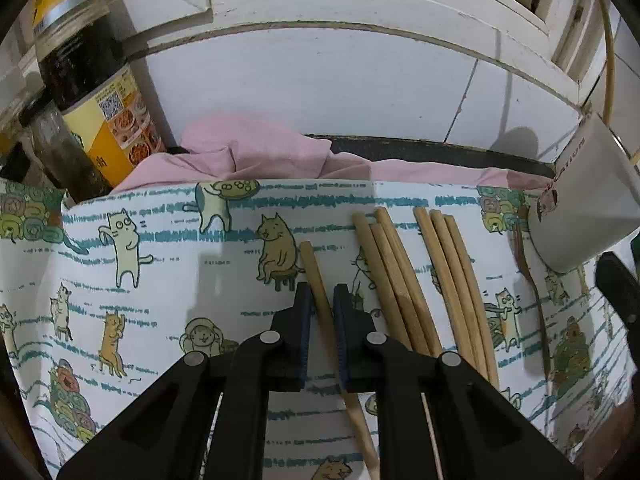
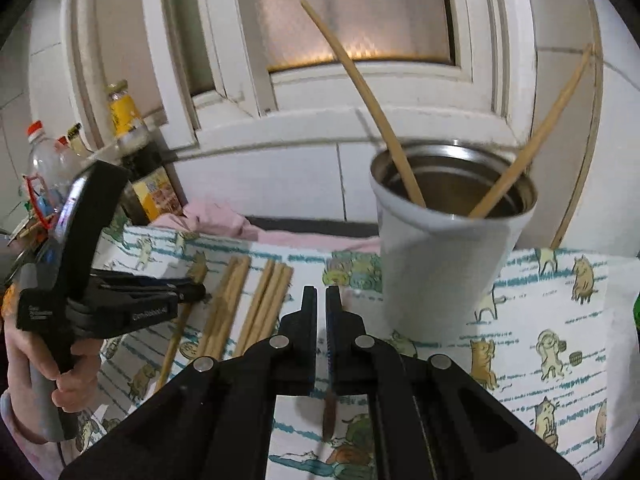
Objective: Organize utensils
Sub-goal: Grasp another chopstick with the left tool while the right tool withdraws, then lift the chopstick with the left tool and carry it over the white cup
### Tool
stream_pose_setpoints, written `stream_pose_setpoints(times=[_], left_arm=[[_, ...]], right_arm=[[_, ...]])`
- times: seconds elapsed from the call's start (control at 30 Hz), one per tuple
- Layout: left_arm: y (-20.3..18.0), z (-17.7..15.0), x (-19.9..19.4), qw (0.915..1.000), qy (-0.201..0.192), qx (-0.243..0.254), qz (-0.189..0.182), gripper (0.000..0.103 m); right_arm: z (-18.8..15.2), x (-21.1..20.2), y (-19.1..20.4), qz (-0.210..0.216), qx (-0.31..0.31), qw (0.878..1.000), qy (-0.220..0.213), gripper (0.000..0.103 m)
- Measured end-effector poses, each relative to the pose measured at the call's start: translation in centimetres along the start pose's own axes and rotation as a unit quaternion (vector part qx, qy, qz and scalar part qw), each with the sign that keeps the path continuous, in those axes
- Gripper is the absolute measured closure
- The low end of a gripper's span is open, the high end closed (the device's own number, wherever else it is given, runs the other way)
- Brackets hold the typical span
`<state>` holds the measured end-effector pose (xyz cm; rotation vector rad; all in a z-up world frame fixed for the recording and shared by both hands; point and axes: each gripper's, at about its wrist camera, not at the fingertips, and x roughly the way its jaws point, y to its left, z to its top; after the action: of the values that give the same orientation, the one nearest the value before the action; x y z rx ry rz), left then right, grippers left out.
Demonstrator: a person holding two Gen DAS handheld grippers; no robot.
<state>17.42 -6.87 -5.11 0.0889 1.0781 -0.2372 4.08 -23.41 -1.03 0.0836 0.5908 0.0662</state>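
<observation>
The left claw (image 1: 322,300) grips a single chopstick (image 1: 316,276) lying on the cat-print cloth (image 1: 160,272) (two bundles (image 1: 400,280) rest beside it); the right claw (image 2: 321,300) pinches a dark utensil (image 2: 329,416) beside the white cup (image 2: 444,264) holding two chopsticks.

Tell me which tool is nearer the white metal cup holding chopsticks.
Right. The right tool sits just beside the white metal cup, while the left tool is farther off, past the wooden chopsticks.
</observation>
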Motion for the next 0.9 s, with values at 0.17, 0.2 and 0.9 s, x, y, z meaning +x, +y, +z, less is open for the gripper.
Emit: stream_pose_setpoints(times=[0.17, 0.2, 0.9], left_arm=[[-0.9, 0.3, 0.2, 0.9993, -0.008, 0.033, 0.016, 0.092], [-1.1, 0.3, 0.2, 0.9989, -0.012, 0.038, 0.023, 0.092], [1.7, -0.9, -11.8, 0.9576, -0.273, -0.007, -0.092, 0.097]], right_arm=[[0.2, -0.9, 0.7, 0.012, -0.006, 1.0, -0.018, 0.1], [0.1, -1.1, 0.9, 0.013, -0.01, 1.0, -0.023, 0.1], [0.0, -1.5, 1.1, 0.005, -0.011, 0.999, -0.034, 0.1]])
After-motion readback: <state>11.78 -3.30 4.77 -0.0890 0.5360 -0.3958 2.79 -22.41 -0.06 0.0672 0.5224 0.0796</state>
